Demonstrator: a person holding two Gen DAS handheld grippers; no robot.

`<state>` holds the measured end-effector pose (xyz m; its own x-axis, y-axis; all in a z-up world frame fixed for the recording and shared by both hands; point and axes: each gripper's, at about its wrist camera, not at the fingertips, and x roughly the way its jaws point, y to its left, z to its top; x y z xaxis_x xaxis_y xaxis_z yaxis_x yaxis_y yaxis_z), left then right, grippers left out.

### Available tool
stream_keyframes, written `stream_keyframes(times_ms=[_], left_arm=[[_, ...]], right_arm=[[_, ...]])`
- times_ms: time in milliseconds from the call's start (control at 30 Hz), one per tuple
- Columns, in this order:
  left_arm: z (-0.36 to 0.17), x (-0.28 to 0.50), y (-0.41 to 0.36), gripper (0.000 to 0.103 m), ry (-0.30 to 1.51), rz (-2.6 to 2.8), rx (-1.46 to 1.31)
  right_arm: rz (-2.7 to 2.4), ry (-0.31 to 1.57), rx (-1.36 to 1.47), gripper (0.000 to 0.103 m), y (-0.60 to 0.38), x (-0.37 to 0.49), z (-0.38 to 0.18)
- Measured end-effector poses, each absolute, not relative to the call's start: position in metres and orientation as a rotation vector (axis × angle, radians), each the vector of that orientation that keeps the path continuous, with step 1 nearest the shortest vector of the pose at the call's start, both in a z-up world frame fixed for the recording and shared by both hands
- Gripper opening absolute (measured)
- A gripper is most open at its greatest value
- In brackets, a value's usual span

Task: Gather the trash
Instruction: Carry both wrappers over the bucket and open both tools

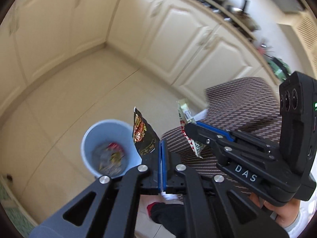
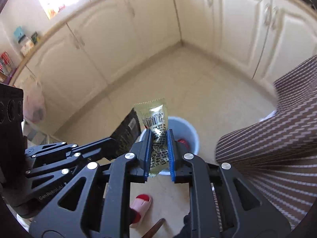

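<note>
Wrappers in both grippers, held above the bin. Left gripper point(image 1: 161, 148) is clamped fully shut on the lower edge of a black foil wrapper point(image 1: 143, 133), which stands up from the pads. Right gripper point(image 2: 159, 150) pinches a pale green wrapper point(image 2: 155, 130) with a barcode across its middle; jaws nearly together, the film crumpled between the blue pads point(image 2: 148, 150).

Location: both wrappers hang over or just beside the light blue bin point(image 1: 90, 138) on the tiled floor point(image 1: 79, 91). Bin already holds some crumpled packets, red and silver, blurred.

Handling, judged: both wrappers look thin, light, empty film. Soft, easily creased, probably slick on the foil face. A pinch on an edge or across the flat middle is enough; weight is no concern. Being so light, they may flutter or cling to a pad on release rather than drop straight, so release is best made low over the bin mouth.

Surroundings: cream cabinets point(image 2: 122, 39) on two sides form a corner behind the bin. A brown striped sleeve or garment point(image 2: 273, 134) hangs close on the right. A foot in a pink slipper point(image 2: 140, 202) stands just short of the bin. Nothing covers the bin mouth; the two grippers sit close together and could crowd each other.
</note>
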<state>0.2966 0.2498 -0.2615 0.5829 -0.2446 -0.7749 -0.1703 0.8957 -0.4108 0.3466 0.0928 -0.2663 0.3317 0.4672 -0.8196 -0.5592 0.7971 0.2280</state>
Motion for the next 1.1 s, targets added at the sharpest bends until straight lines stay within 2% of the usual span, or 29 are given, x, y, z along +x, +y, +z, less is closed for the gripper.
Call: stream_keyframes(times_ms=[233,367,400,467,500,1100], left_arm=[[-0.331,0.328,0.277,0.001,1.045,0.028,-0.524],[-0.361,0.342,0.278,0.002,1.062,0.031,-0.539],[-0.367,0.346,0.278,0.004,1.066,0.037,-0.542],[-0.370,0.354,0.278,0.024,1.069,0.059,-0.544],[-0.368,0.358,0.276,0.037,1.061,0.071,-0.542],[-0.380,0.340,0.296,0.044,1.087,0.145,-0.524]], right_arm=[[0.643,1.153,-0.102,0.016,0.126,0.375,-0.338],[0.615,1.180,-0.094,0.016,0.127,0.383,-0.358],[0.608,1.185,-0.091,0.016,0.126,0.386,-0.362],[0.600,1.203,-0.082,0.016,0.124,0.393,-0.370],[0.594,1.208,-0.078,0.016,0.123,0.395,-0.374],[0.590,1.219,-0.067,0.016,0.136,0.399,-0.391]])
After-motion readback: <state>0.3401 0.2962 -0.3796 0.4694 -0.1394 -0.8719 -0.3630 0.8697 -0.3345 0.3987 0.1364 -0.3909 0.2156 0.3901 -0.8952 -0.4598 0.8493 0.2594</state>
